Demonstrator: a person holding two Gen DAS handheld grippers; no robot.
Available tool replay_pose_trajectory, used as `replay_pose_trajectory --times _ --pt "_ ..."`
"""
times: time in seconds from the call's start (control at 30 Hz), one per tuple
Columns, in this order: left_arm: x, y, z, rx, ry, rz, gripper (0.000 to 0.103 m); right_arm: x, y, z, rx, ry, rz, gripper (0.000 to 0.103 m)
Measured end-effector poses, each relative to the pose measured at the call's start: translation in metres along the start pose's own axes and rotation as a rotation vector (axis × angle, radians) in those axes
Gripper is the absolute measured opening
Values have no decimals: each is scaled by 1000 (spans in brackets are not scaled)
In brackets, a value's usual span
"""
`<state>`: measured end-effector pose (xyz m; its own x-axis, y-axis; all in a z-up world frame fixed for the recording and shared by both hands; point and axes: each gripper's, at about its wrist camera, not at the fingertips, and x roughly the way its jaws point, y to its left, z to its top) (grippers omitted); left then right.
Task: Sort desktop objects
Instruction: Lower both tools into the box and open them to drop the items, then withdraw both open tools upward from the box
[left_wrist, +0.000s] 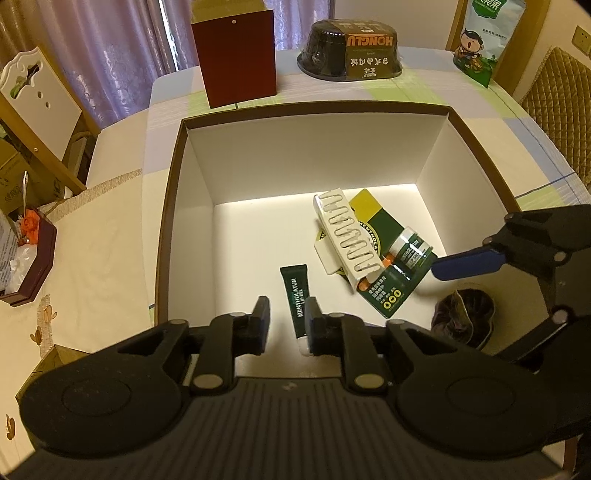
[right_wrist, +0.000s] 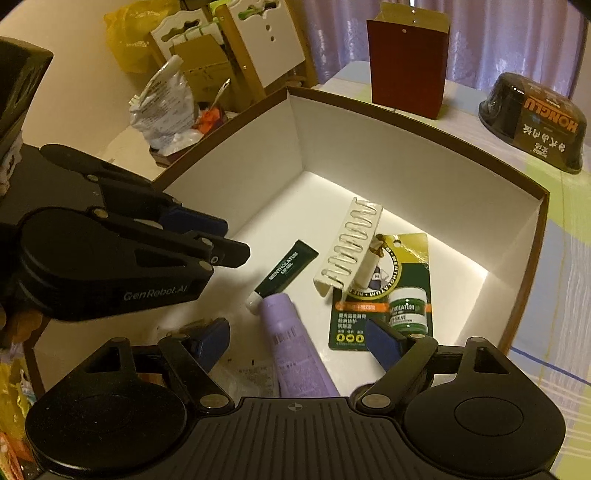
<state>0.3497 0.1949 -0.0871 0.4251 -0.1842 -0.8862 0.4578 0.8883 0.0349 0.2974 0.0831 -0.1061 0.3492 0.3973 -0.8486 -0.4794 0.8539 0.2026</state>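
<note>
A: Box (left_wrist: 177, 177) first: a big open carton, brown rim, smooth white walls inside, standing on the cloth-covered surface (left_wrist: 122, 236). What lies in it?

B: A slim dark green tube (left_wrist: 295, 295) marked Mentholatum, flat on the white floor. Just beside it a cream plastic hair claw (left_wrist: 347, 236) with wavy slots, tilted across a glossy green and yellow blister card (left_wrist: 384, 291) that carries a small round green jar (left_wrist: 412, 247).

A: And the lilac thing?

B: A matte lilac tube (right_wrist: 295, 354), soft and cylindrical, lying near the box's front with its far end touching the green tube's white cap.

A: The grippers?

B: The left gripper (left_wrist: 286, 325) hangs over the box's near edge, jaws apart by a narrow gap, nothing between them; the green tube lies below. The right gripper (right_wrist: 295, 343) hovers above the lilac tube, its blue-padded jaws wide apart, not touching it.

A: Outside the box?

B: A dark red paper bag (left_wrist: 236, 55) standing upright, a black oval bowl (left_wrist: 351, 48) upside down in a printed sleeve, and a crumpled brown scrunchie (left_wrist: 465, 314) beside the box
</note>
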Motion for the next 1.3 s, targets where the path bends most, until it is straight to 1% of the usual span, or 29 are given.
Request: replay_pose_trajectory --times 0.13,0.2,0.27,0.43,0.53,0.8,1.03,1.17,1.3 --pt "-3 -1 -2 1 1 5 18 -4 5 -2 -20 11 -5 83" --pt "-5 -2 -3 1 -1 6 19 -6 9 -3 -32 20 -13 83" --pt "-8 -3 -5 3 -6 8 24 -7 11 -5 -37 24 -16 83" --pt "-15 -7 -9 10 -12 12 26 -12 16 -8 -50 25 -35 83" --pt "-19 -8 -10 8 -18 17 32 -16 18 -10 -51 22 -45 83" --pt "-32 -13 -14 11 -37 25 40 -30 21 -15 -36 12 -70 83" --pt "-43 -17 -18 7 -48 44 51 -41 22 -18 -27 -9 -87 83" --pt "-51 -19 -20 4 -57 58 61 -50 26 -21 -38 -19 -107 83" --pt "-61 -23 -23 6 -69 71 64 -58 30 -24 -45 -28 -118 83"
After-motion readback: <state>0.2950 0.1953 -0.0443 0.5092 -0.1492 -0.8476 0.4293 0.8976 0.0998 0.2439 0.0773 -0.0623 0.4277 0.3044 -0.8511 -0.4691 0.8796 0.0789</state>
